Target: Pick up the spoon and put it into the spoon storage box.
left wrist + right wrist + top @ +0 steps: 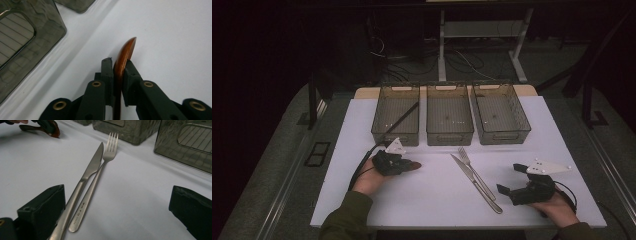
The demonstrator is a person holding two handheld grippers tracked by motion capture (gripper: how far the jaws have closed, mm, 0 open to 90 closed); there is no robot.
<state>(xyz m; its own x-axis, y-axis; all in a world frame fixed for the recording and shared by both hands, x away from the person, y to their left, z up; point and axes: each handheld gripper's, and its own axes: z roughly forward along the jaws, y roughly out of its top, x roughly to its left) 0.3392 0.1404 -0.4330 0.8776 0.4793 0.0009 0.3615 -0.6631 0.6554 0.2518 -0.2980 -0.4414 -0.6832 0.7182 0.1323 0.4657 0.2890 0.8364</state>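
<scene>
My left gripper [408, 165] is shut on a brown wooden spoon [414, 164], low over the white board left of centre. In the left gripper view the spoon's bowl [126, 53] stands on edge between the closed jaws of the left gripper [117, 67]. A steel knife [476, 184] and fork [473, 167] lie side by side in the middle of the board. My right gripper [510, 178] is open just right of their handles. In the right gripper view the knife [92, 167] and fork [110, 150] run past the left jaw of the right gripper [117, 192].
Three smoky translucent bins stand in a row at the back of the board: left [395, 136], middle [450, 136], right [507, 135]. A thin dark line crosses the left bin. The white board [432, 200] ends just before the person's forearms.
</scene>
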